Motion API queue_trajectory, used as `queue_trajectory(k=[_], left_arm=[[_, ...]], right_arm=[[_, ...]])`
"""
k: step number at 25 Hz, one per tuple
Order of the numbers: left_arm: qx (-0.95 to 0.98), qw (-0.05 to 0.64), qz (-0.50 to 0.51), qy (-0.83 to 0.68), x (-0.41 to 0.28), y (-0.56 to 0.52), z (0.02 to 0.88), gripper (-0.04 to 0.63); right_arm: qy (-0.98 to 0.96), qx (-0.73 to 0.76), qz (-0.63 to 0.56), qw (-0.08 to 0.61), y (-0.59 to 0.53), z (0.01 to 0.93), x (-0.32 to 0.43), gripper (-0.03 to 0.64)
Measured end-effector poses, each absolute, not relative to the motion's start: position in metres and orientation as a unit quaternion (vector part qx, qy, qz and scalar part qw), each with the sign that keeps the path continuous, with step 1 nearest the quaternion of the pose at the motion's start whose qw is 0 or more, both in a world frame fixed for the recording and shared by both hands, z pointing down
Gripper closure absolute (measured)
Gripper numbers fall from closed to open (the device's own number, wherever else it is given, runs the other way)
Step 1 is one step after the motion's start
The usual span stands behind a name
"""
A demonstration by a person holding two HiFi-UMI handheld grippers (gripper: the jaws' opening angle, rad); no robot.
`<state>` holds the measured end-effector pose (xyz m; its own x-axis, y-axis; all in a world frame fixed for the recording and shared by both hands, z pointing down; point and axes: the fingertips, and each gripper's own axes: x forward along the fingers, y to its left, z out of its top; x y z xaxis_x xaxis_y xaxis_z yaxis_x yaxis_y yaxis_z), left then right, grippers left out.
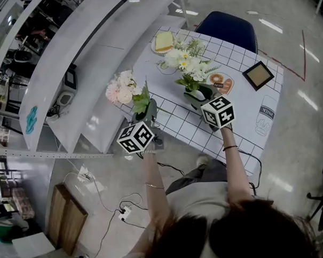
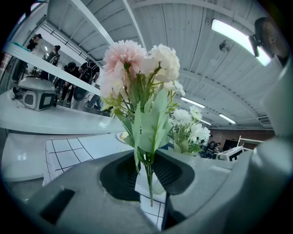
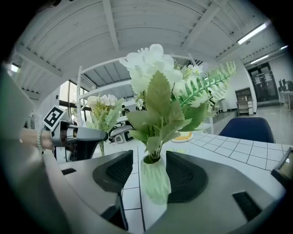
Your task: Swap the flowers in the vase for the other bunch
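Left gripper sits at the lower left corner of the worktop, its forearm reaching up from the lower centre of the head view. The gripper points nearly level and is clamped on the thin stems of the pink bunch. In the left gripper view the stems run down between the pads and the pink bunch stands upright above them. Its blooms hang past the worktop's left edge, toward the white shelf.

Right gripper lies near the worktop's middle, also nearly level, on a forearm parallel to the other. In the right gripper view its jaws stand apart, one on each side of the green vase, and a gap shows at the left pad. The vase stands on the worktop with the white bunch upright in it.

Bare grid lies between the two grippers and to the right of the white bunch, out to the frame. A plate sits at the far left edge, beyond the flowers. The blue chair stands against the far edge.
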<state>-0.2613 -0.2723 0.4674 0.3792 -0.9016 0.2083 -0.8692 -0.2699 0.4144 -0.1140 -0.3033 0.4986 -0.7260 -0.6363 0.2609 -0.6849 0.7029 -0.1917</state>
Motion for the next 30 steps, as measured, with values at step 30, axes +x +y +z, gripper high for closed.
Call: queue_trajectory(k=[30], left_arm=[[0.823,0.227,-0.038,-0.520,-0.235,-0.258,0.460,0.518]], right_arm=[[-0.934,0.309,0.164,0.079,-0.265,0.465,-0.101,0.561]])
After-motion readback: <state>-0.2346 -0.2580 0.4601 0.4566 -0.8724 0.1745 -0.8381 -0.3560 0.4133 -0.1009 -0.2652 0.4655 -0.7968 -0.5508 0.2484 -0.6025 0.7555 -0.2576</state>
